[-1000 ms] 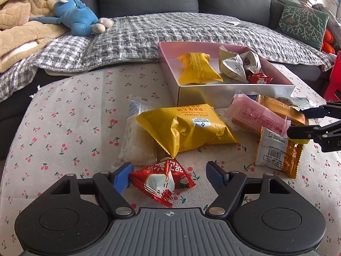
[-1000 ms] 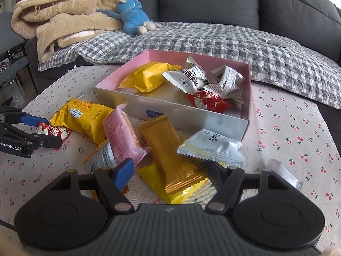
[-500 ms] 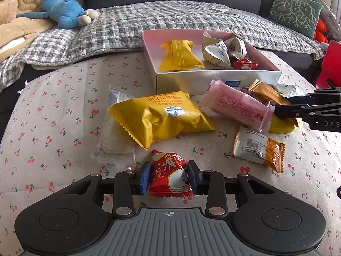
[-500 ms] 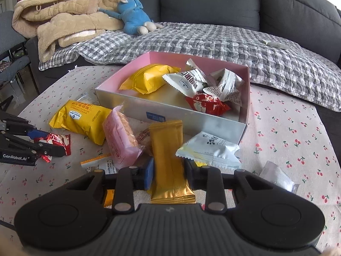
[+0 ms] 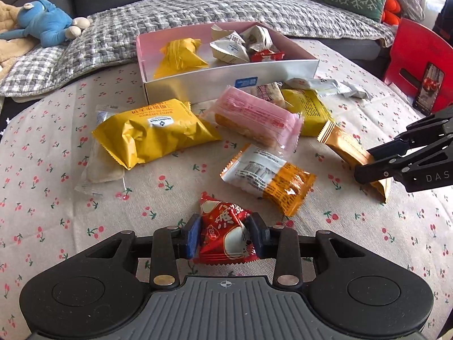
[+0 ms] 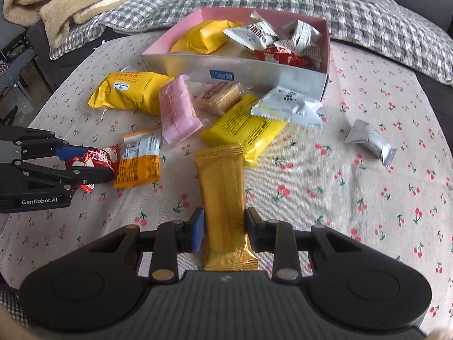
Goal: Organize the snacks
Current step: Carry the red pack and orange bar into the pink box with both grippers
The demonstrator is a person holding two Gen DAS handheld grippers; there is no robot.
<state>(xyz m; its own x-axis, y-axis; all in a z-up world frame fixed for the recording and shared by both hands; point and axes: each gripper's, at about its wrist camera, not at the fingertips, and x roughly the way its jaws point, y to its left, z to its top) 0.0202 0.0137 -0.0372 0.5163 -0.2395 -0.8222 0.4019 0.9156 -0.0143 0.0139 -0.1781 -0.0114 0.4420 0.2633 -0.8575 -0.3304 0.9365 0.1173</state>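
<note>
Cataloguing by size, we begin with the round table under a cherry-print cloth (image 5: 51, 153), then the shallow pink-lined cardboard box with silver outer walls (image 5: 198, 85) at its far side, already holding a yellow pouch, white wrappers and a red sweet. Loose just before the box lie a large crinkled yellow foil pouch (image 5: 153, 133), a pink film-wrapped wafer pack (image 5: 254, 119), a flat yellow packet (image 6: 246, 127), an orange-and-white sachet (image 5: 269, 175) and a white pillow pack (image 6: 286, 107); a small silver sachet (image 6: 371, 141) sits well apart. Our right gripper (image 6: 223, 226) is clamped on the lower part of a long gold foil bar (image 6: 222, 181), whose top points toward the box. Our left gripper (image 5: 225, 236) pinches a small red-and-white crinkled sweet wrapper (image 5: 223, 232) between its blue pads (image 5: 191, 236); its jaws ease slightly apart, yet the pads press the wrapper on both sides. We judge both items are bound for the box: lift each clear of the near wall, keep the two grippers from crossing, and let go only once over a bare patch of the box floor.
</note>
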